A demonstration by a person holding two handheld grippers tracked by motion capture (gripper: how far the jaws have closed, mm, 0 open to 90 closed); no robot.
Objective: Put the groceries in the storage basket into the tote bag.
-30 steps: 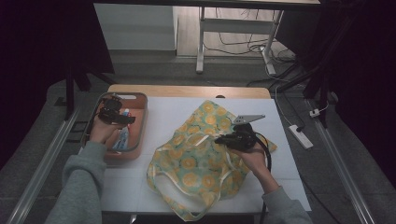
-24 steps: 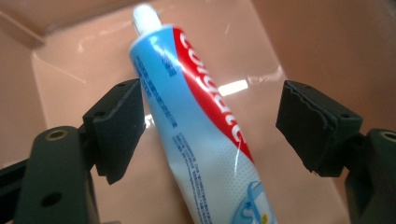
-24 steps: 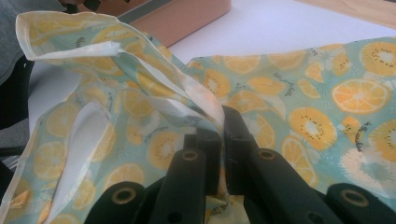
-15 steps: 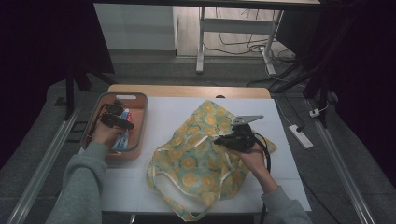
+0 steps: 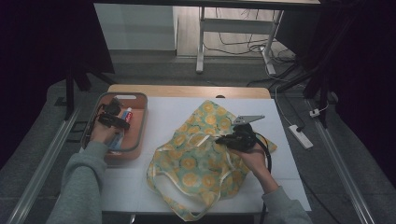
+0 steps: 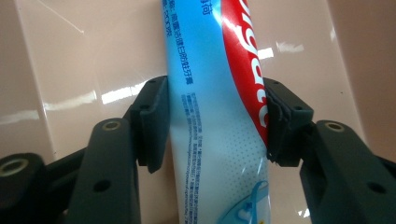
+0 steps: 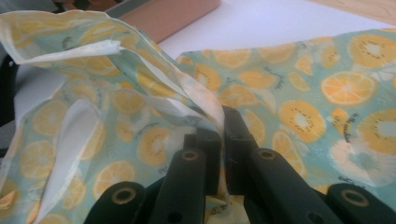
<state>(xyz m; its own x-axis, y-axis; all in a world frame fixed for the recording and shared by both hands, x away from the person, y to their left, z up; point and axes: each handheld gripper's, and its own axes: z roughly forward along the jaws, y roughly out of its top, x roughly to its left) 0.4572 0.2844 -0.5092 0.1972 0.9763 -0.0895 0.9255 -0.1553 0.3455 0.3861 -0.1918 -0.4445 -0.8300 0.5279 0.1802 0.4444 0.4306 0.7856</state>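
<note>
A red, white and blue toothpaste tube [image 6: 215,116] lies in a pink tray [image 5: 140,100] at the table's left. My left gripper [image 6: 215,100] is down in the tray, and its pads press the tube from both sides. In the high view the left gripper [image 5: 112,122] sits over the tube [image 5: 126,115]. A teal bag with an orange-slice print [image 5: 196,158] lies spread across the middle of the white table. My right gripper [image 7: 220,126] is shut on a fold of the bag's fabric [image 7: 299,93] and lifts it slightly; from above the right gripper [image 5: 224,140] is at the bag's right part.
The bag's cream handles [image 5: 168,193] loop toward the near table edge. A black cable [image 5: 267,151] trails from the right gripper. The tray's wall [image 7: 173,16] stands just beyond the bag's lifted edge. A power strip [image 5: 301,136] lies on the floor to the right.
My left gripper has shifted a little toward the near side inside the tray, onto the toothpaste tube. The right gripper has kept its hold on the bag and stayed in place.
</note>
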